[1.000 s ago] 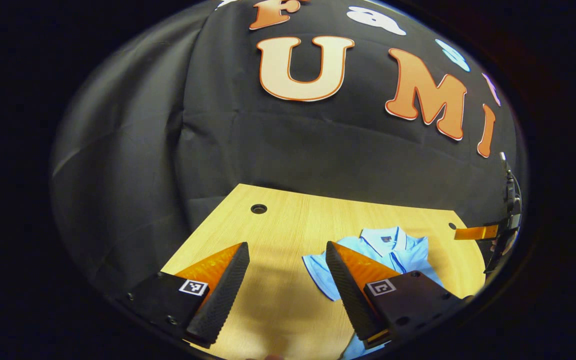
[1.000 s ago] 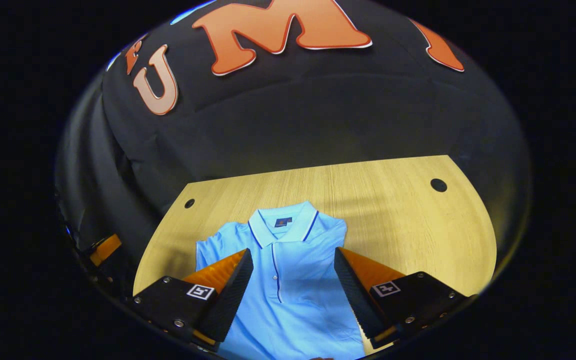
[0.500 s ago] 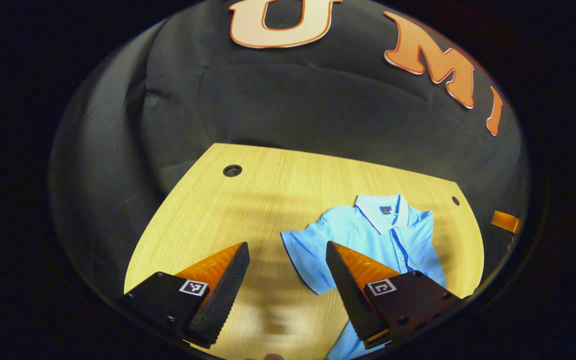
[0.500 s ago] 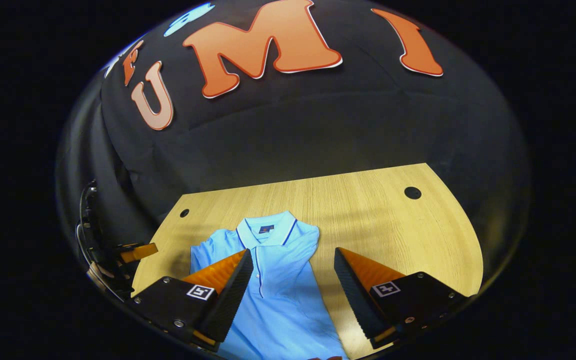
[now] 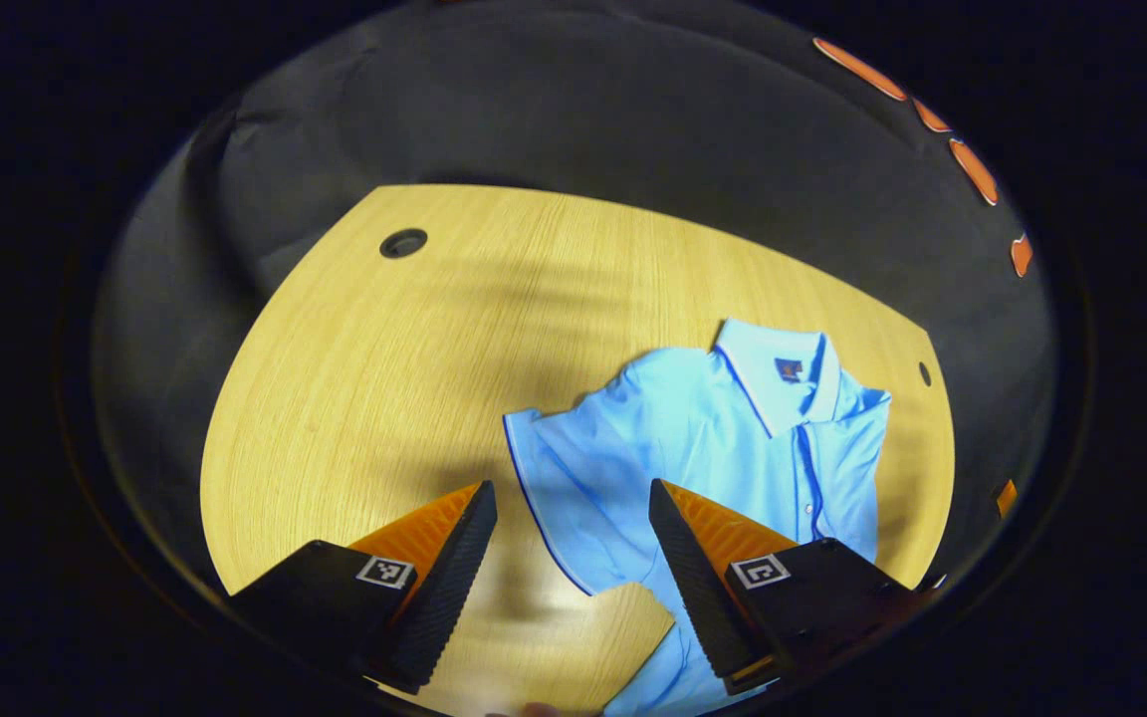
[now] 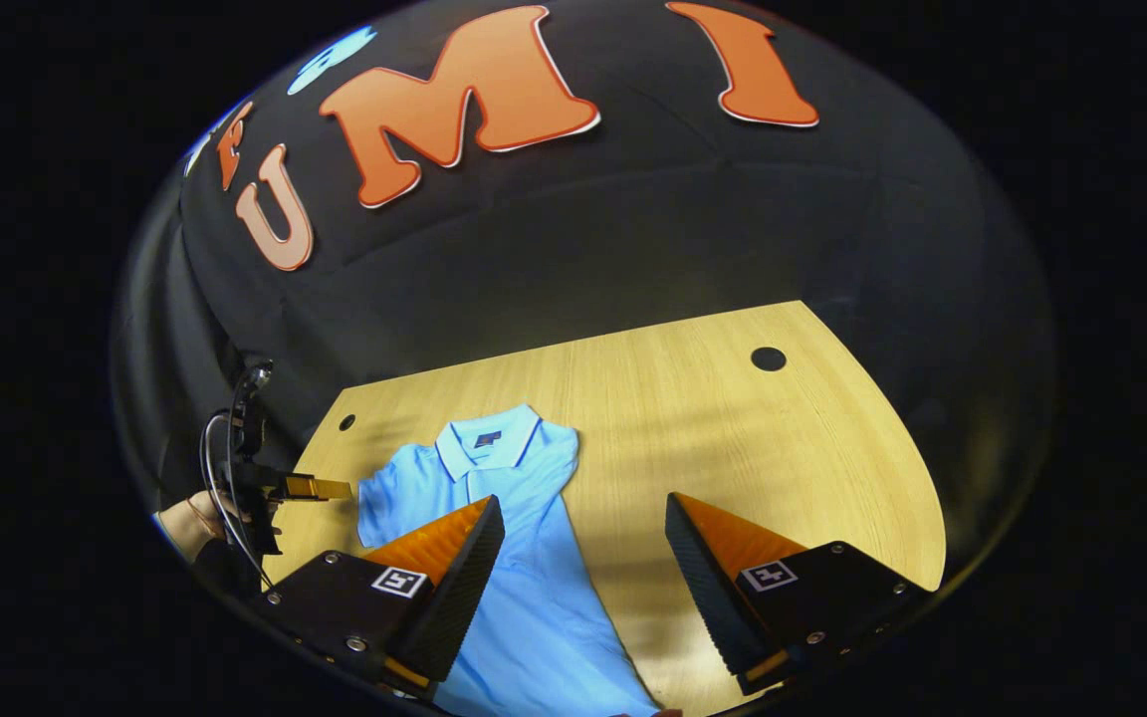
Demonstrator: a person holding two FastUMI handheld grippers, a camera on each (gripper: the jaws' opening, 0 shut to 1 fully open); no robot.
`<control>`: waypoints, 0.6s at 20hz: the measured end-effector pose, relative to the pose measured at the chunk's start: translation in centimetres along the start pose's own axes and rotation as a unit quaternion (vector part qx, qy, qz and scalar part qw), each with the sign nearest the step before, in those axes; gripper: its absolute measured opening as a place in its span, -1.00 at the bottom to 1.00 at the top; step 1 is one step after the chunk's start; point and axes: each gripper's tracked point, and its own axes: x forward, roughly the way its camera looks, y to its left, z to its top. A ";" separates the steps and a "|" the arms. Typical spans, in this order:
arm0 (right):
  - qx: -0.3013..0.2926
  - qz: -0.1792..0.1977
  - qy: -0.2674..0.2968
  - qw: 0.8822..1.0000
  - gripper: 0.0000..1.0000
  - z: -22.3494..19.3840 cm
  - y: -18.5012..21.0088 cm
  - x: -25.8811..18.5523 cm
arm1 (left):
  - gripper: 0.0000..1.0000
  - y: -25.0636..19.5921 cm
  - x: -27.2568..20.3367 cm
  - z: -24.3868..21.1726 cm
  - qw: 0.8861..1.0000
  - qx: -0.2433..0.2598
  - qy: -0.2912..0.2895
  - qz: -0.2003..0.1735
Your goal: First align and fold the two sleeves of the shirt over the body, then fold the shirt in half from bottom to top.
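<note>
Your left gripper (image 5: 573, 533) hangs wide open, holding nothing, straddling the polo shirt's (image 5: 723, 438) left sleeve (image 5: 564, 493), probably lining up that fold, while your right gripper (image 6: 583, 543) waits equally agape and empty off the shirt's other edge.

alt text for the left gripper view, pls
A light blue polo shirt lies flat on a wooden table, collar away from the camera, one short sleeve spread out. The left gripper hangs open above that sleeve's edge.
</note>
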 end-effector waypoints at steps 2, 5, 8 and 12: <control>0.013 -0.004 0.003 1.000 0.97 -0.3 -1.1 -0.1 | 1.00 0.0 1.2 -0.6 1.000 -0.007 0.019 0.005; 0.024 -0.013 0.012 1.000 0.97 -1.0 -2.6 0.0 | 1.00 0.4 2.3 -1.1 0.999 -0.013 0.037 0.018; 0.033 -0.014 0.019 0.999 0.97 -1.5 -3.2 0.1 | 0.98 0.1 2.9 -1.5 0.999 -0.019 0.045 0.014; 0.041 -0.018 0.023 0.999 0.97 -1.5 -3.6 0.3 | 0.95 0.6 3.7 -2.4 0.997 -0.033 0.062 0.033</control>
